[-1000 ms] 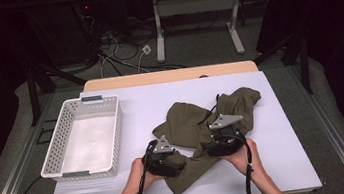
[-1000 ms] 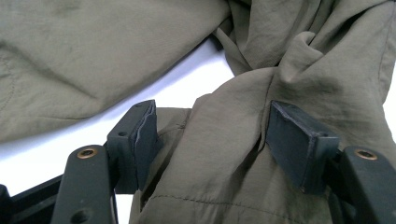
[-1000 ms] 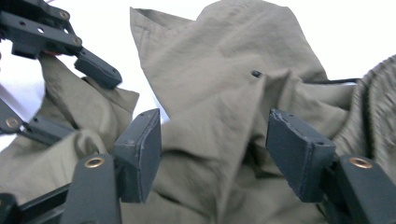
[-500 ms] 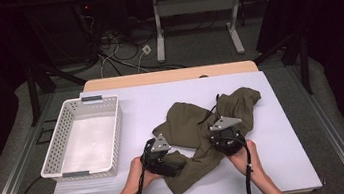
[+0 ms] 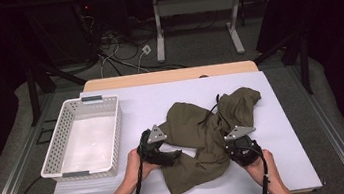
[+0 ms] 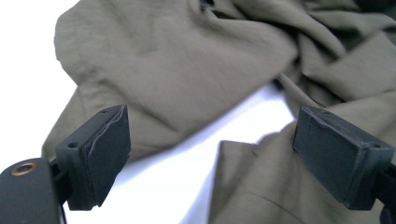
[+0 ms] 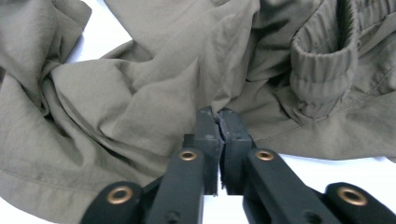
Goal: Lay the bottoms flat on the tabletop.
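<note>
Crumpled olive garment [image 5: 205, 138] with elastic waistband; right gripper [image 7: 218, 122] fingers pinch its fabric, left gripper [image 6: 219, 154] fingers spread.

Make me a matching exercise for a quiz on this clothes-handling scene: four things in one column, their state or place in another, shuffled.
Column one:
1. left tool
2. right tool
3. olive garment
4. white basket

Column two:
A. shut on a fold of cloth
B. stands at the table's left side
C. jaws wide open, nothing between them but cloth below
D. lies crumpled on the white tabletop

Pairs: 1-C, 2-A, 3-D, 4-B
</note>
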Available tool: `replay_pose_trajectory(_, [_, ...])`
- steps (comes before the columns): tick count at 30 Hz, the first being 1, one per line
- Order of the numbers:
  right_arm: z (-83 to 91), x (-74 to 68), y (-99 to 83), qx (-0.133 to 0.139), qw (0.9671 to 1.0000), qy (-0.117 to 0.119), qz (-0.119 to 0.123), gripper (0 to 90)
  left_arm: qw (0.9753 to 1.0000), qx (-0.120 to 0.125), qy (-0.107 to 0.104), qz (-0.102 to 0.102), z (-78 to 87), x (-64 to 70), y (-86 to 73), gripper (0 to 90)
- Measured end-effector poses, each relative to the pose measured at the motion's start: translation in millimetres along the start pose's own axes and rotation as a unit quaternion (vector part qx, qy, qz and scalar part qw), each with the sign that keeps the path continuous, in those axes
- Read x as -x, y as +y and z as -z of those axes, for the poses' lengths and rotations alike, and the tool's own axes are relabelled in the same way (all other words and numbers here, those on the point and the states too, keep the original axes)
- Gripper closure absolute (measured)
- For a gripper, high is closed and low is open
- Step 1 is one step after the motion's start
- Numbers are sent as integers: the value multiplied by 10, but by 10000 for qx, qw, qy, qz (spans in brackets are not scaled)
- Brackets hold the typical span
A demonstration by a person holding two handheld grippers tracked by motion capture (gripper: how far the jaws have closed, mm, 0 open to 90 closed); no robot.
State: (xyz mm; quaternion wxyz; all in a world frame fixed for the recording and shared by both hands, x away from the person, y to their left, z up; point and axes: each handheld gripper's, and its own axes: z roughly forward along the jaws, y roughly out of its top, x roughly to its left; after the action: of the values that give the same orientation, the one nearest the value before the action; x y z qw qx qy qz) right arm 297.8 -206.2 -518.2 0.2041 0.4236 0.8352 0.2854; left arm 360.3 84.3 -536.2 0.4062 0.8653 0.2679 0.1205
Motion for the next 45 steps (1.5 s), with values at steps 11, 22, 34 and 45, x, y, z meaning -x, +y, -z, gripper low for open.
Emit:
replay_pose_trajectory(11, [-69, -20, 299, 767, 9968, 24, -213, 414, 9990, -449, 52, 12, -279, -115, 41, 92])
replay_pose_trajectory(22, [-131, 3, 192, 462, 9987, -3, -202, 878, 9972, -601, -111, -441, -428, -43, 61, 321])
replay_pose_trajectory(34, [-71, 63, 114, 389, 9990, -8, -230, 610, 9991, -393, -103, -156, -444, -127, 49, 718])
replay_pose_trajectory(45, [-112, -12, 178, 536, 9983, -208, -93, 848, 9987, -353, -186, -322, -387, -94, 49, 899])
